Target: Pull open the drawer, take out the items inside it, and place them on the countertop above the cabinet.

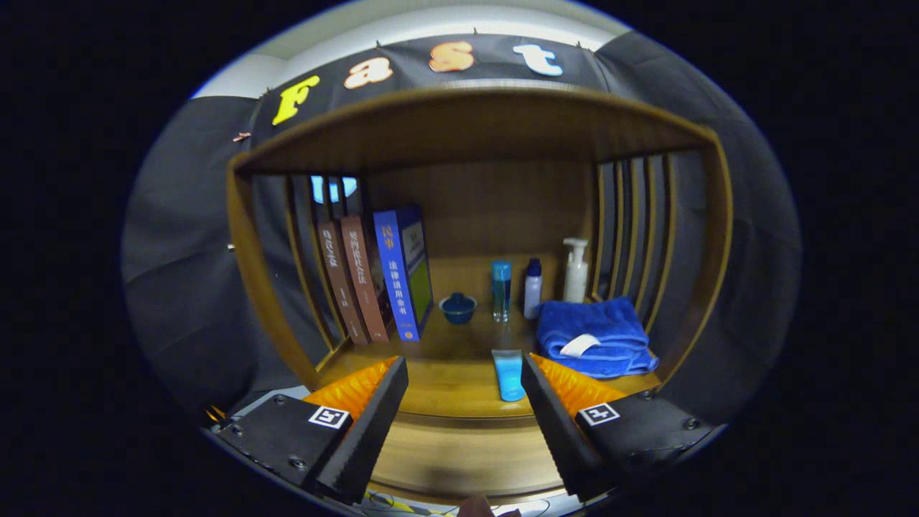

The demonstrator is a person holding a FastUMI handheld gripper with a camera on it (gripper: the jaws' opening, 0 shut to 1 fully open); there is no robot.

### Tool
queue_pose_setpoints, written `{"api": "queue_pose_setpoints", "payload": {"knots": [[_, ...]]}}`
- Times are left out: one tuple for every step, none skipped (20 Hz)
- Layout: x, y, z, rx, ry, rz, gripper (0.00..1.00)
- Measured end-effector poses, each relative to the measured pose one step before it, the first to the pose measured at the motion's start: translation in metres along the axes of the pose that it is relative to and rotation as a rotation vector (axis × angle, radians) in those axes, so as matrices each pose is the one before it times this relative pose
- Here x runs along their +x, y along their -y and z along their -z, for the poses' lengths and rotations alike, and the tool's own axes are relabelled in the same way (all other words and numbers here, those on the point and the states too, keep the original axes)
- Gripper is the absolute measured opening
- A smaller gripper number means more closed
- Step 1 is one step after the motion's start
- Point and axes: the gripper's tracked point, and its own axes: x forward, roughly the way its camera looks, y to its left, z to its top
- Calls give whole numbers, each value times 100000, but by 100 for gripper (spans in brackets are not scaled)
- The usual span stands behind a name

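Tube (pixel 508 375) between open tongs (pixel 465 373)

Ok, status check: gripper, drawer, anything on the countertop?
Gripper open, holding nothing. Drawer front below the fingers, looks closed. Blue tube lying on countertop by the right finger; folded towel beyond it.

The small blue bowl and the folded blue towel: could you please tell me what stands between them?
In the gripper view, between the bowl and towel stand a clear blue-capped bottle and a white dark-capped bottle; a blue tube lies nearer the open tongs.
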Motion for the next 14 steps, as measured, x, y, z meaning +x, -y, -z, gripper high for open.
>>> {"api": "queue_pose_setpoints", "payload": {"knots": [[-1747, 266, -463, -335, 4805, 1708, 100], [-1822, 271, -330, -555, 4717, 1589, 100], [-1623, 224, -130, -376, 4379, 1443, 100], [-1572, 205, 268, -1136, 3369, 936, 99], [-1407, 418, 308, -689, 3059, 1785, 99], [-1308, 412, 411, -376, 2041, 1588, 99], [-1150, 254, 645, -362, 1608, 1075, 99], [-1130, 236, 933, -1394, 926, 1382, 99], [-939, 320, 737, -1813, 1866, 999, 99], [-798, 132, 918, -1780, 1049, 673, 99], [-829, 102, 1424, -1568, -356, 171, 99], [-614, -46, 1317, -112, -1034, 81, 99], [-635, -213, 1511, -247, -1617, -330, 99], [-426, -28, 1696, -260, -1746, -209, 99]]}}
